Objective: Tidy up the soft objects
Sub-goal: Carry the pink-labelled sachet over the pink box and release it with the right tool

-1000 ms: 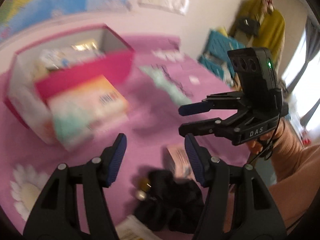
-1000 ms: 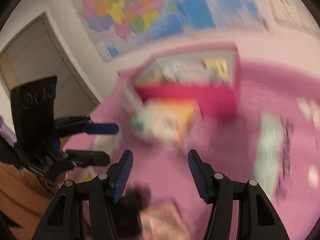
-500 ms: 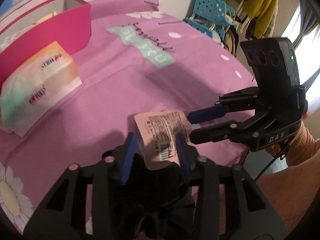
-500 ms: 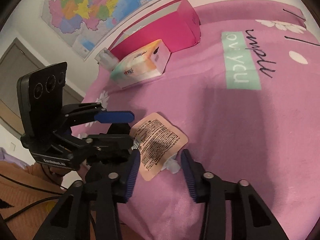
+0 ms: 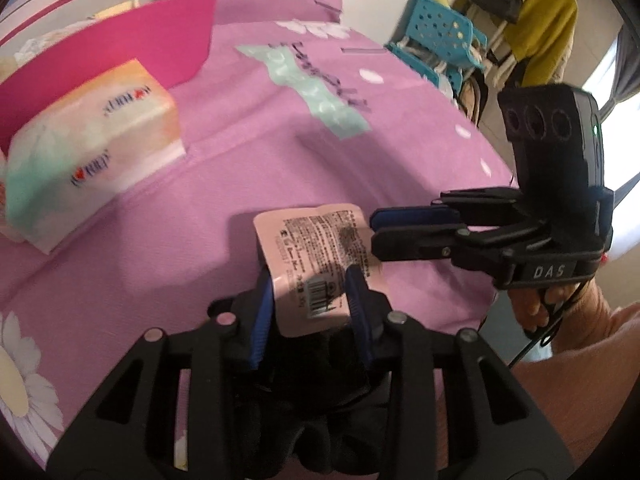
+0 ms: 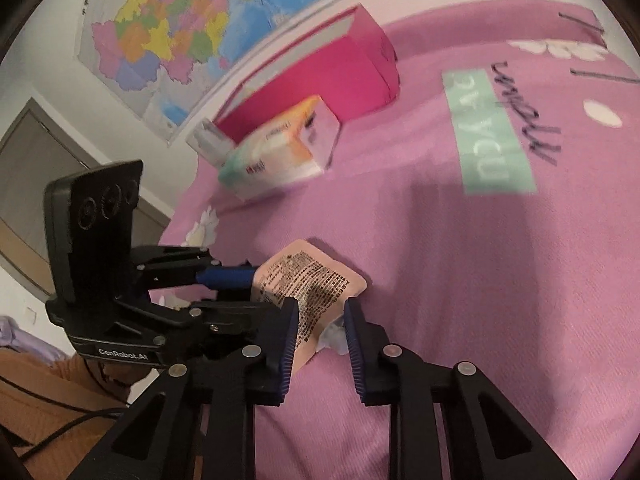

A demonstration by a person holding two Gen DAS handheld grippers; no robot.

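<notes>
A pink printed pouch (image 5: 316, 248) lies on the purple bedcover (image 5: 248, 128), its near end over a black cloth item (image 5: 304, 364). My left gripper (image 5: 312, 312) points down at it, its jaws closing, and both blue pads press the pouch's near end. My right gripper (image 6: 320, 340) comes in from the side. Its jaws are closing around a corner of the pouch (image 6: 316, 280), with a gap left beside a white bit of it. Each gripper shows in the other's view: the left gripper (image 6: 240, 288) and the right gripper (image 5: 374, 228).
A soft tissue pack (image 5: 92, 152) lies beside an open pink box (image 5: 120, 52) at the far left. A blue crate (image 5: 440, 40) and hanging yellow clothes (image 5: 540, 12) stand past the bed's edge. A wall map (image 6: 180, 20) and a door (image 6: 36, 184) are behind.
Both grippers have come down onto the pouch and their jaws have narrowed around it. The pouch now sits between the left pads, over the black cloth.
</notes>
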